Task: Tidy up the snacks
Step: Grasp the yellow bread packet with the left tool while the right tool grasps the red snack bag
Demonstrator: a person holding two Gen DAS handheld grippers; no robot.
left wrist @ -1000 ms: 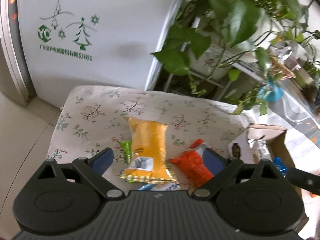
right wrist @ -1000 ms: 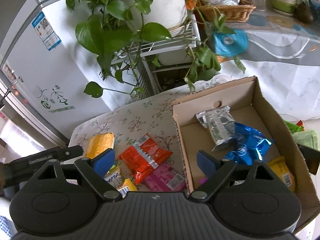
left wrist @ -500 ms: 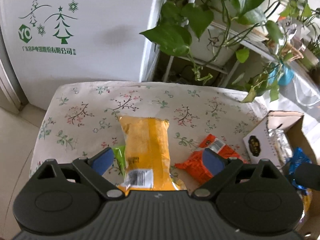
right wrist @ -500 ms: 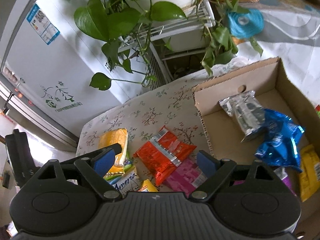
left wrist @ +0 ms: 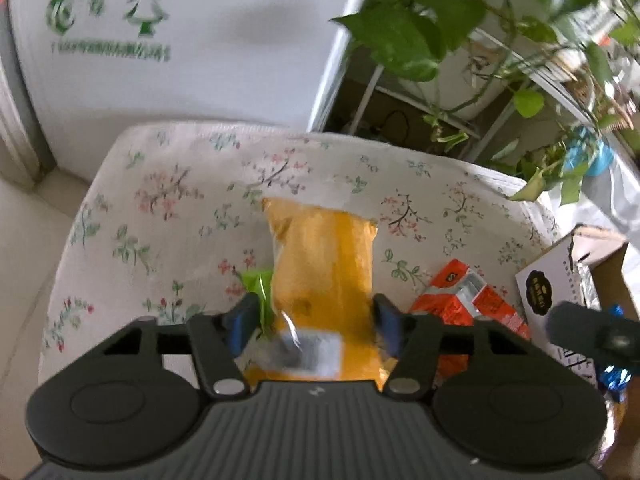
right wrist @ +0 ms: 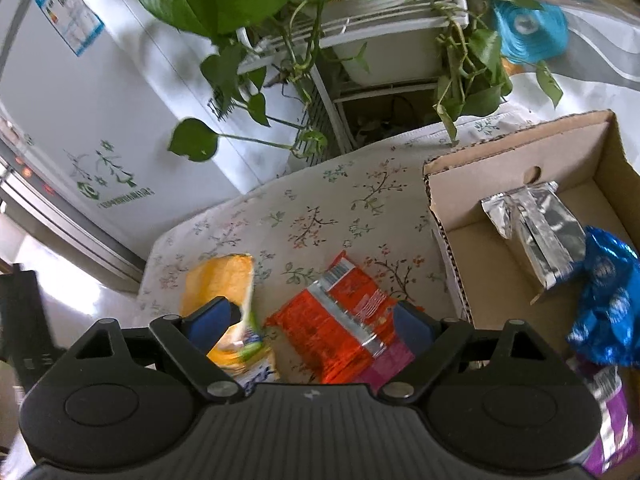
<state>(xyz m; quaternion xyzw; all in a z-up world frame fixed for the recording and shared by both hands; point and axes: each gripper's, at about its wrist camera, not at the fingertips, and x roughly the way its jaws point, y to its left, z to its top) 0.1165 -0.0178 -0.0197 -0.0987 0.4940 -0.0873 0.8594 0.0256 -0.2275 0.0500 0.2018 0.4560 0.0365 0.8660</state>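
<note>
A yellow snack pack (left wrist: 324,264) lies lengthwise on the flowered tablecloth (left wrist: 180,208). My left gripper (left wrist: 314,324) is closing around its near half, and both blue pads touch its sides. A green wrapper (left wrist: 256,284) peeks out beside the left pad. To the right lies a red snack pack (left wrist: 460,300). In the right wrist view the red snack pack (right wrist: 340,316) lies between the fingers of my right gripper (right wrist: 312,322), which is open and not pressing on it. A pink pack (right wrist: 388,364) shows under it. The yellow snack pack (right wrist: 220,280) sits to the left.
A cardboard box (right wrist: 520,152) stands at the table's right, holding a silver pack (right wrist: 536,220), a blue foil pack (right wrist: 604,300) and a purple pack (right wrist: 608,420). A white fridge (left wrist: 180,40) and a plant rack (right wrist: 380,28) with trailing leaves stand behind the table.
My left gripper came down over the yellow pack and its jaws narrowed onto it. My right gripper moved lower and leftward, so the red pack now sits between its fingers.
</note>
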